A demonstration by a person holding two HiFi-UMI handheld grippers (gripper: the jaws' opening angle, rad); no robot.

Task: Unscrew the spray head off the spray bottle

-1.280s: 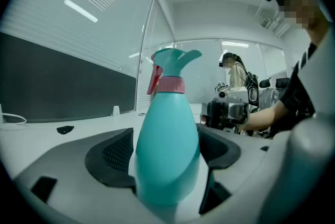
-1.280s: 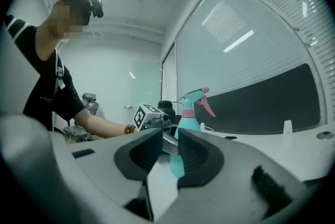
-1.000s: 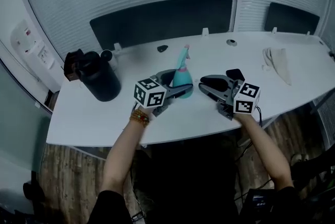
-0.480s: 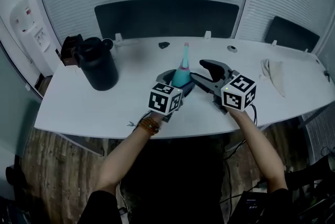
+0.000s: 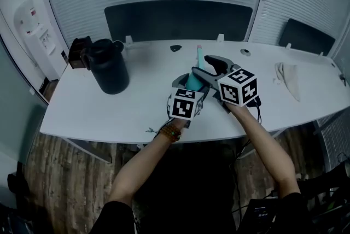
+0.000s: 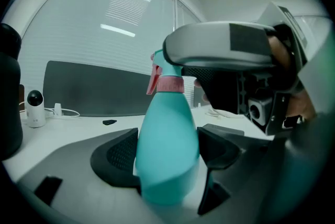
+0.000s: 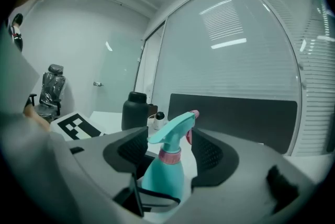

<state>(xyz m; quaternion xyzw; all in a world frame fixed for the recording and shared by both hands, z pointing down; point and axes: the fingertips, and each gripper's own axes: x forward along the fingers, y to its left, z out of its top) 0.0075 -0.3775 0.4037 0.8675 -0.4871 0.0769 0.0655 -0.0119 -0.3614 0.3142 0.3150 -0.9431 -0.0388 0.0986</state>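
Note:
A teal spray bottle point(image 5: 192, 81) stands upright on the white table point(image 5: 98, 112). Its teal spray head point(image 5: 200, 56) has a pink collar and nozzle. My left gripper point(image 5: 188, 86) is shut on the bottle's body point(image 6: 167, 139), with a pad on each flank. My right gripper point(image 5: 204, 66) comes from the right at the level of the spray head point(image 7: 172, 129). Its jaws are opening and stand either side of the head with a gap on both sides. In the left gripper view, one right jaw arches over the bottle's top point(image 6: 159, 68).
A black jug point(image 5: 109, 68) stands at the table's left, with a dark box behind it. A white cloth point(image 5: 287, 72) lies at the right. A small black item point(image 5: 175, 48) and a round fitting point(image 5: 245, 52) sit near the far edge. A small white camera point(image 6: 35, 108) stands far left.
My right gripper has swung left and up from beside the bottle to around the spray head, and its jaws have widened. The left gripper has kept its hold on the bottle.

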